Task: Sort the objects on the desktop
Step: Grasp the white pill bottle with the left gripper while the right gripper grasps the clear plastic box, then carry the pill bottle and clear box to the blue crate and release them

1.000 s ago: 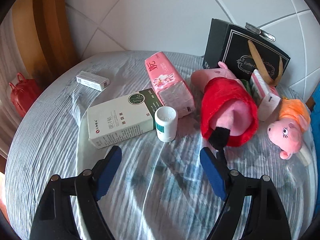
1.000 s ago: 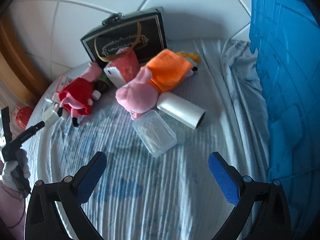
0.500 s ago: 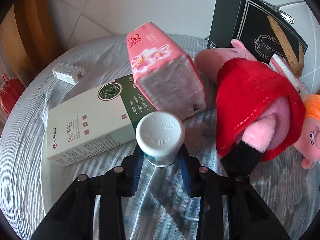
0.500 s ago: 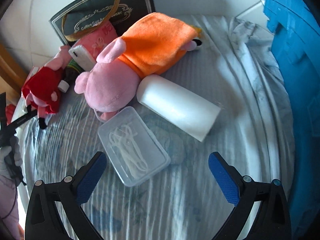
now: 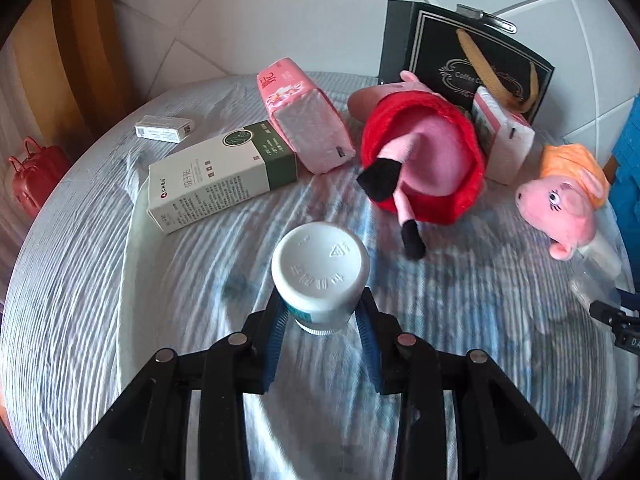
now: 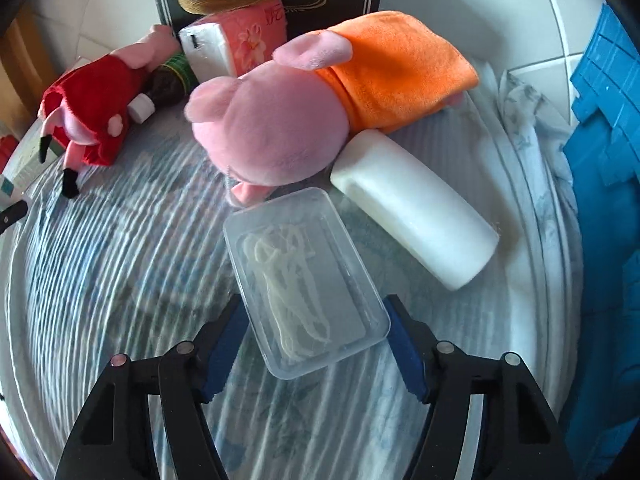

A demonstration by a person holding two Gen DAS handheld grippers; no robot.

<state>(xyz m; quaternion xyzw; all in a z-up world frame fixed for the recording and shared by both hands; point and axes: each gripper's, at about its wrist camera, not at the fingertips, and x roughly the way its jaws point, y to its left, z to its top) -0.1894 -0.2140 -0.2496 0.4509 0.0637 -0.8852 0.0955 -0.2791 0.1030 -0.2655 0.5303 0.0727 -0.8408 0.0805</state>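
Observation:
My left gripper [image 5: 322, 304] is shut on a white pill bottle [image 5: 320, 264] with a teal label, held clear of the striped cloth. My right gripper [image 6: 316, 308] is closing around a clear plastic box [image 6: 304, 264] of white floss picks. The box lies flat on the cloth between the blue pads [image 6: 224, 348], which stand right at its long sides. I see no firm press on the box.
A white-and-green carton [image 5: 216, 176], a pink tissue pack [image 5: 304, 128], a red-dress pig plush [image 5: 424, 160] and a black gift bag [image 5: 460, 60] lie beyond the bottle. An orange-dress pig plush [image 6: 320, 100] and a white cylinder [image 6: 412, 208] touch the clear box. A blue crate [image 6: 608, 160] stands right.
The left gripper closed on the bottle beside the carton and pulled it back towards me. The right gripper came down over the clear box and its jaws narrowed from wide open.

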